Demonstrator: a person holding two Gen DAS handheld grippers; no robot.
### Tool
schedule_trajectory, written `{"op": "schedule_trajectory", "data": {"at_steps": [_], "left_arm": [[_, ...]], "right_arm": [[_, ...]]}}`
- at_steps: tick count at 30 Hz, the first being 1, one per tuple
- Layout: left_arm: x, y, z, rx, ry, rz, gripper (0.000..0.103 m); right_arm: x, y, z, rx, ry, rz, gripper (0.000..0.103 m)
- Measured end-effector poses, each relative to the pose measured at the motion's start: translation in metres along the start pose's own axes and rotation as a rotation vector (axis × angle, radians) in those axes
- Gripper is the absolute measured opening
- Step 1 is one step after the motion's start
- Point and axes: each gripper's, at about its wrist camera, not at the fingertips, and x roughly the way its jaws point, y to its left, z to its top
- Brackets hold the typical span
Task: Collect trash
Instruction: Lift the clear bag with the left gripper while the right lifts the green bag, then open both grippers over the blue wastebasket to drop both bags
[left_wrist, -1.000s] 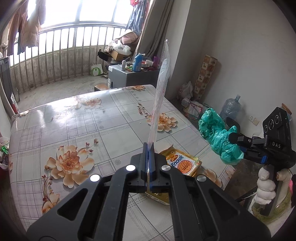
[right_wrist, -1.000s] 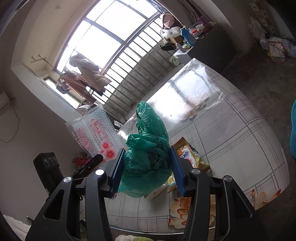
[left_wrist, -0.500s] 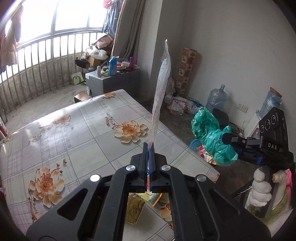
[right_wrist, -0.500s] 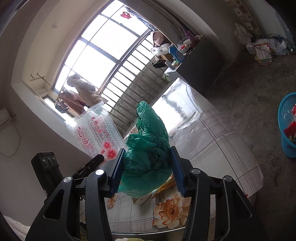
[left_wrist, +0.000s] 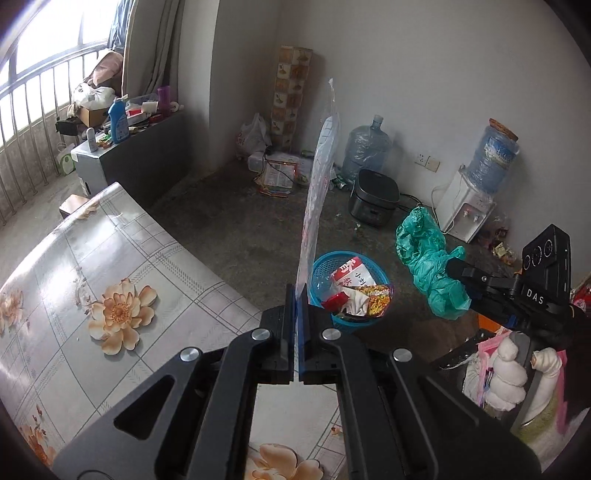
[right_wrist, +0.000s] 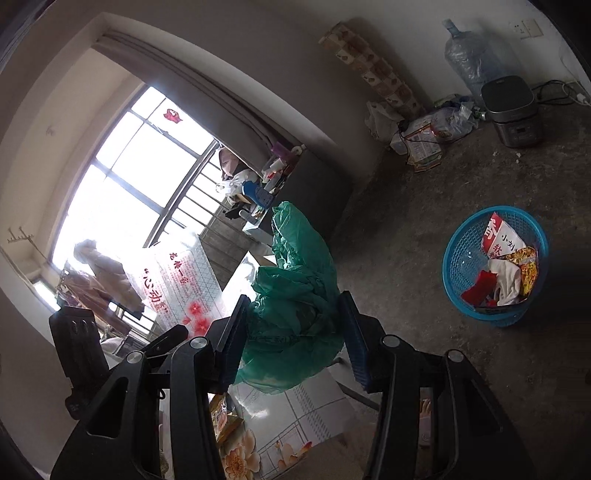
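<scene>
Bare concrete floor holds the blue basket (left_wrist: 349, 291), already part full. My left gripper (left_wrist: 295, 295) pinches the clear wrapper (left_wrist: 319, 177) just above its rim; my right gripper (right_wrist: 291, 314) clamps the green bag (right_wrist: 295, 288) beside it. I'd centre each over the basket before releasing.

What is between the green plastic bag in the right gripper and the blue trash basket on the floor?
Nothing visible. The green bag, pinched in the right gripper, has only bare concrete floor between it and the blue basket. The basket's top is open, though wrappers already lie in it.
</scene>
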Motion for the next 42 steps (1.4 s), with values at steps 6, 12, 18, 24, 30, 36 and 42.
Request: {"op": "schedule_trajectory", "data": {"at_steps": [6,12,18,24,30,36,42], "left_arm": [[0.113,-0.039,0.032,0.091,0.168,-0.068,0.000],[0.225,-0.071,0.043,0.160,0.330,-0.093,0.000],[0.325,-0.099,0.033,0.250,0.461,-0.082,0.008],[0.400,-0.117,0.007,0.298,0.581,-0.016,0.051],[0.372,-0.111,0.026,0.297,0.504,-0.027,0.052],[0.305,-0.107,0.052,0.302,0.382,-0.053,0.054],[0.212,-0.086,0.073,0.262,0.266,-0.093,0.054]], "right_arm": [[-0.001,-0.070,0.022,0.109,-0.058,-0.191,0.048],[0.038,-0.116,0.053,0.168,-0.048,-0.285,0.048],[0.087,-0.167,0.077,0.184,0.022,-0.323,0.050],[0.147,-0.247,0.054,0.251,0.155,-0.495,0.059],[0.121,-0.251,0.033,0.319,0.084,-0.465,0.059],[0.095,-0.226,0.027,0.298,0.027,-0.440,0.059],[0.076,-0.170,0.031,0.212,-0.023,-0.397,0.059]]}}
